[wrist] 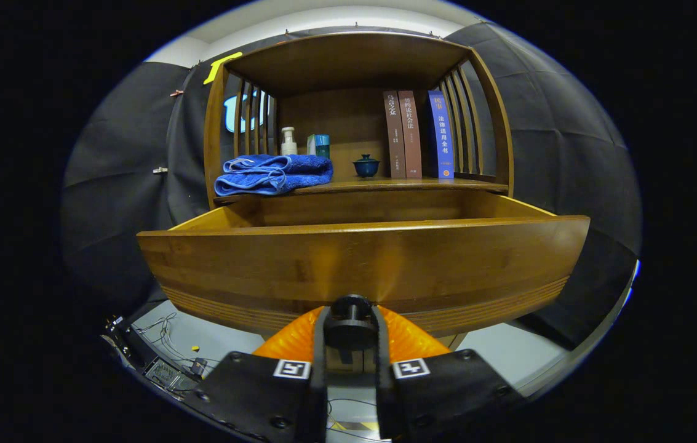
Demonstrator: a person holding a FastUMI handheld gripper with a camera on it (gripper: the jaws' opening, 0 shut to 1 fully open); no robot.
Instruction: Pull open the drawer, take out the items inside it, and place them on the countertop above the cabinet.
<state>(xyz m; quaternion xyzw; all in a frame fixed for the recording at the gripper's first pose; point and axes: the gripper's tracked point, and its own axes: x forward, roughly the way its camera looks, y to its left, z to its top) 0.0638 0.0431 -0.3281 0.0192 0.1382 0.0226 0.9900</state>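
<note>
Dark-curtained booth, wooden cabinet (357,92) with its drawer (360,264) pulled out.
Gripper (350,320) clamped narrow on the drawer knob (350,311); blue towel (274,173), teacup (366,166) and books (419,135) sit on the countertop (385,184).

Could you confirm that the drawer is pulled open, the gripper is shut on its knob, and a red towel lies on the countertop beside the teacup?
Not quite: the towel is blue, not red, as the gripper view shows. The rest holds: the drawer is pulled open, the gripper is shut on its knob, and the towel lies on the countertop beside the teacup.
</note>
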